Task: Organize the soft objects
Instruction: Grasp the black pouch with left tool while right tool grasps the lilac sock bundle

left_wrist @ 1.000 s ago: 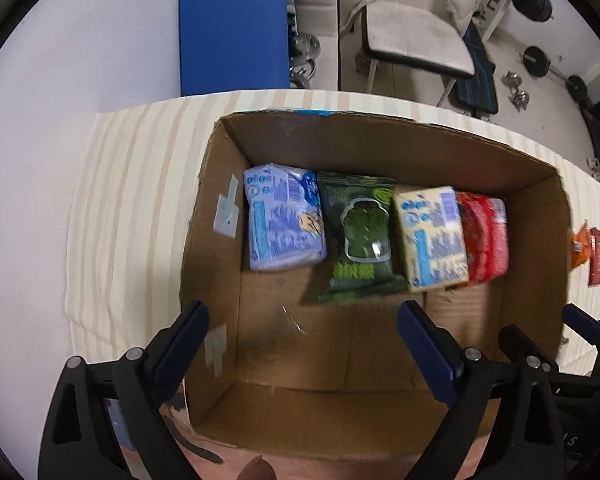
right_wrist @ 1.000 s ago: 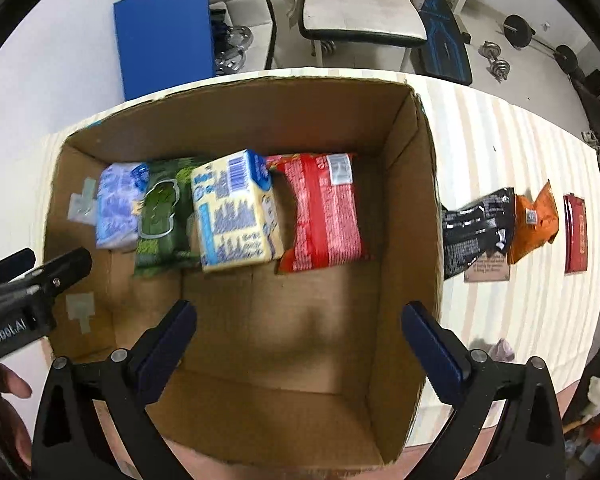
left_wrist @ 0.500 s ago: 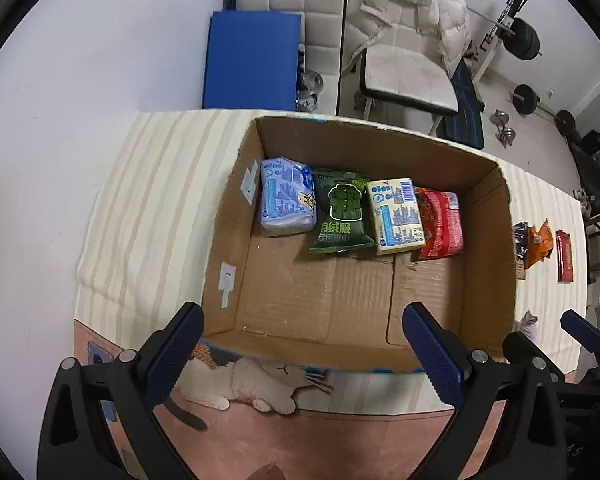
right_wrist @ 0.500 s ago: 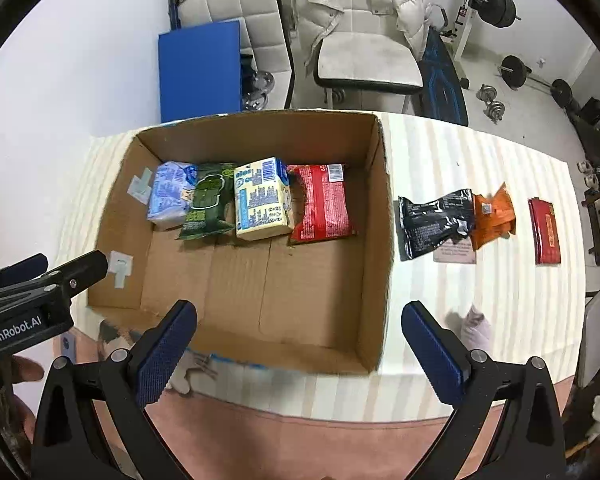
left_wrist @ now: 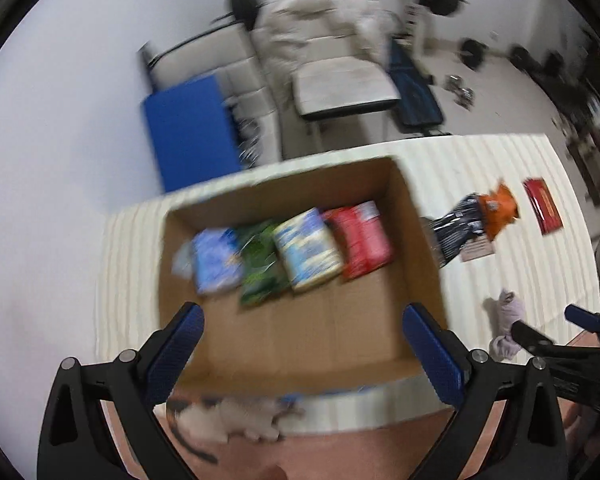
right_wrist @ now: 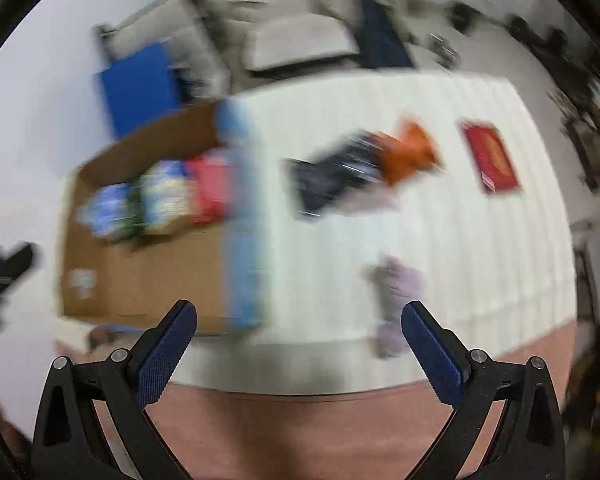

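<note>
Cardboard box holds four blurred packs, seemingly side by side.

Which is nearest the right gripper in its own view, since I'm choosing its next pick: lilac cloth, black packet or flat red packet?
From the right gripper:
1. Lilac cloth, just ahead, near the table edge.
2. Black packet, mid-table, beside the box.
3. Flat red packet, far right.
</note>
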Motion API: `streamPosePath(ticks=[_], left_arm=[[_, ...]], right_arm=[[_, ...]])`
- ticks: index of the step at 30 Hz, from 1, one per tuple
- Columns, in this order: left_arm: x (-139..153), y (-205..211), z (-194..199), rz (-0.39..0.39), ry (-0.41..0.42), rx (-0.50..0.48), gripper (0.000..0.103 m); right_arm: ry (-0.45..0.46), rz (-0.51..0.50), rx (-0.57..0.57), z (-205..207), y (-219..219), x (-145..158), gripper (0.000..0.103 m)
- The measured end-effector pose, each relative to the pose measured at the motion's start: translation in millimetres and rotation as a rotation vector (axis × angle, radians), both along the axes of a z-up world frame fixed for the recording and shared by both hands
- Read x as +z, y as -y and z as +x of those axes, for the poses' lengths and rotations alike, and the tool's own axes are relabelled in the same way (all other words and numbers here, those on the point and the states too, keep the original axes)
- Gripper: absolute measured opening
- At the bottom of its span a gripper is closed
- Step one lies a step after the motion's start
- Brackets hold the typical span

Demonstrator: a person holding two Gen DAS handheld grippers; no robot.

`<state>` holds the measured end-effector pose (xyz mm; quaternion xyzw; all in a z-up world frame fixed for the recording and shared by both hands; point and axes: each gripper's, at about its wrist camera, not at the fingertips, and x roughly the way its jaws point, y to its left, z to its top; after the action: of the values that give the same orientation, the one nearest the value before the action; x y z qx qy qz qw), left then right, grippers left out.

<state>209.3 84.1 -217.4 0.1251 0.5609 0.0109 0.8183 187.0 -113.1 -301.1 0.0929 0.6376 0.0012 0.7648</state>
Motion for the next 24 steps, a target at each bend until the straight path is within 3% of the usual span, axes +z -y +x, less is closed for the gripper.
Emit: streamPosePath(ticks=[4, 9, 12, 14, 16, 19, 24], left_arm=[[-18, 66, 31, 0.103, 0.004, -0.17, 0.102], [-61, 141, 74, 0.246, -0.07, -0.399, 0.102], [-99, 175, 96, 0.294, -0.184, -0.514, 0.102], [-127, 193, 105, 0.316, -0.271, -0.583, 0.102], [-155, 208, 112, 0.338, -0.342, -0.656, 0.102], [-194, 216, 118, 0.394, -0.423, -0.708, 0.102], [-240, 216, 129, 0.382, -0.555, -0.694, 0.102]], right_arm=[[-0.149, -0.031, -0.105, 3, 58, -77, 0.103], [-0.308, 0.063, -0.142, 6, 84, -152, 0.096], [-0.335, 0.073, -0.134, 11, 87, -166, 0.08], [-0.345, 0.049, -0.121, 15, 90, -168, 0.058], [-0.351, 0.035, -0.115, 18, 96, -169, 0.043], [-0.365, 0.037, -0.149, 24, 119, -167, 0.041], [-0.358, 0.043, -0.214, 33, 170, -161, 0.04]])
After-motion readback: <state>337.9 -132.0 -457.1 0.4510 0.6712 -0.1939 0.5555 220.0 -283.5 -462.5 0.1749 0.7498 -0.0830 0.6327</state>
